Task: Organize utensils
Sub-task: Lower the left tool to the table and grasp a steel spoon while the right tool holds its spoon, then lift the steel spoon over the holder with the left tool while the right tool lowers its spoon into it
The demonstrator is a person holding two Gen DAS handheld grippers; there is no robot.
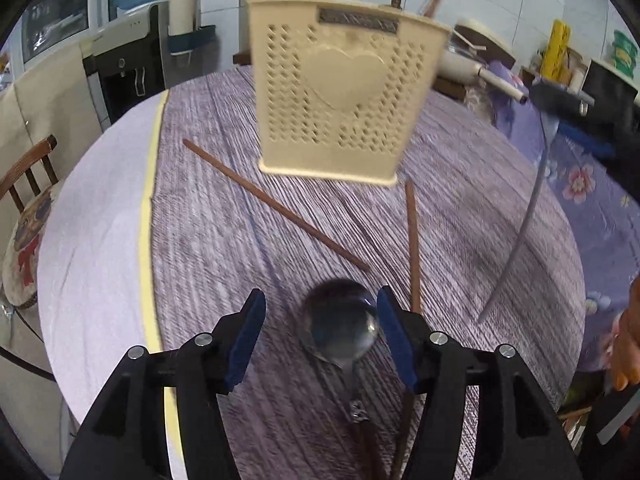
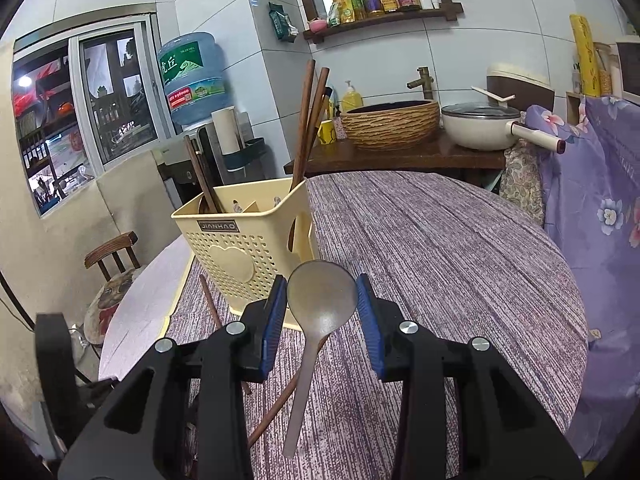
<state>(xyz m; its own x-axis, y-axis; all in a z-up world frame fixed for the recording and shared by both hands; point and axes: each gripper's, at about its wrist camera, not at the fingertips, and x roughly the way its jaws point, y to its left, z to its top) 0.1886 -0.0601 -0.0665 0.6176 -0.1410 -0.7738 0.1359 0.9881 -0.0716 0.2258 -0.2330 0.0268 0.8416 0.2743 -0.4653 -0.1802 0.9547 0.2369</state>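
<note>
A cream perforated utensil holder (image 1: 340,92) stands on the striped purple tablecloth (image 1: 220,240); it also shows in the right wrist view (image 2: 248,240), holding several brown chopsticks (image 2: 310,120). My left gripper (image 1: 322,328) is open around the bowl of a dark metal spoon (image 1: 340,328) lying on the cloth. Two brown chopsticks (image 1: 276,206) (image 1: 412,248) lie in front of the holder. My right gripper (image 2: 322,312) is shut on the bowl of a grey-brown spoon (image 2: 320,296), held above the table, its handle (image 2: 300,396) hanging toward the camera.
A wooden chair (image 2: 114,276) with a cushion stands at the table's left. A counter behind holds a woven basin (image 2: 390,124) and a white pan (image 2: 480,126). A water dispenser (image 2: 192,80) stands at the back left. A floral purple cloth (image 2: 592,200) hangs at right.
</note>
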